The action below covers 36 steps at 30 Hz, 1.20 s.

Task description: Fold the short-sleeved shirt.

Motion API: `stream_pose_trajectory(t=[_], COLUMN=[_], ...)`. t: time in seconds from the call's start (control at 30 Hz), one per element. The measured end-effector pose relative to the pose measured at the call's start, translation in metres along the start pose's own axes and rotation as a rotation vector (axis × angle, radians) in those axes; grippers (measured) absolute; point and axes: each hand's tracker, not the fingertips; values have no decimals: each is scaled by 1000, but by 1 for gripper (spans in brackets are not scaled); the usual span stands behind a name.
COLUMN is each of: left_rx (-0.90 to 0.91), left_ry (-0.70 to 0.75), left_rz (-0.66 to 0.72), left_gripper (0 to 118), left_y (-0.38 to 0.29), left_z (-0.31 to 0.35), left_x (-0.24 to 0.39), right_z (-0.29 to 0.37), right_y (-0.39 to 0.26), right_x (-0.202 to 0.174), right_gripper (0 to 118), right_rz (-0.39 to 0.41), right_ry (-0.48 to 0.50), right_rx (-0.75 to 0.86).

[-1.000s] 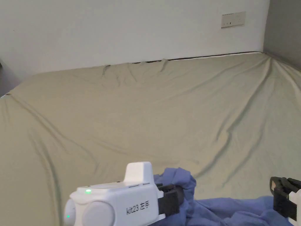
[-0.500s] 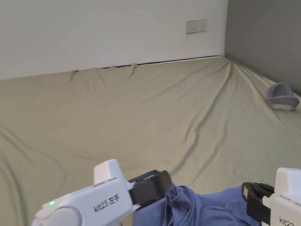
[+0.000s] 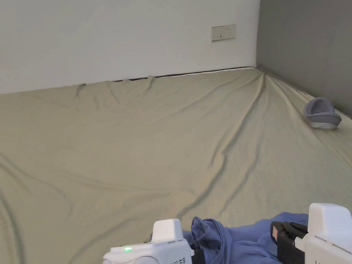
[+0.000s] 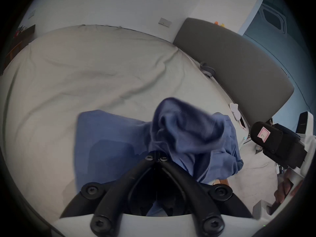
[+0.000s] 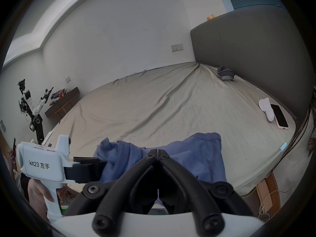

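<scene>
**Blue shirt bunched at the near edge of the bed**

While the shirt point(image 4: 188, 134) lies crumpled on the bed point(image 3: 137, 137) close to me, my left hand-held gripper point(image 4: 157, 156) has its jaws pressed together on a fold of the cloth. My right hand-held gripper point(image 5: 158, 152) is likewise closed on the fabric farther along. Between the two, the shirt sags in loose folds. A grey slipper point(image 3: 321, 113) sits far off by the headboard point(image 5: 256, 52), and a phone point(image 5: 279, 115) lies nearer the bed's right side.
</scene>
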Motion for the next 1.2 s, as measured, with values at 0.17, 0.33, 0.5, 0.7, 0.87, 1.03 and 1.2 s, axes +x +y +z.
stream_pose_trajectory(t=[0.17, 0.33, 0.5, 0.7, 0.87, 1.03, 1.2], left_rx=[29, -62, -156, 41, 163, 96, -42], left_ry=[-152, -270, -293, -316, -218, -197, -310], left_rz=[-44, -13, 24, 37, 214, 366, 462], left_gripper=[0, 0, 0, 58, 114, 114, 114], left_y=[15, 20, 14, 26, 19, 4, -5], left_z=[-6, -61, -87, 4, 54, 50, 8], left_x=[34, 52, 50, 13, -53, -109, -135], right_z=[3, -2, -5, 4, 3, -2, -2], right_y=[2, 2, 1, 4, 5, 3, 1], right_x=[14, 22, 27, 29, 25, 21, 18], right_gripper=[0, 0, 0, 0, 0, 0, 0], right_rz=[-9, -39, -49, -48, -74, -94, -90], right_ry=[-45, -84, -79, -72, 14, 63, 79], right_rx=[1, -7, -22, -2, 1, -6, -13])
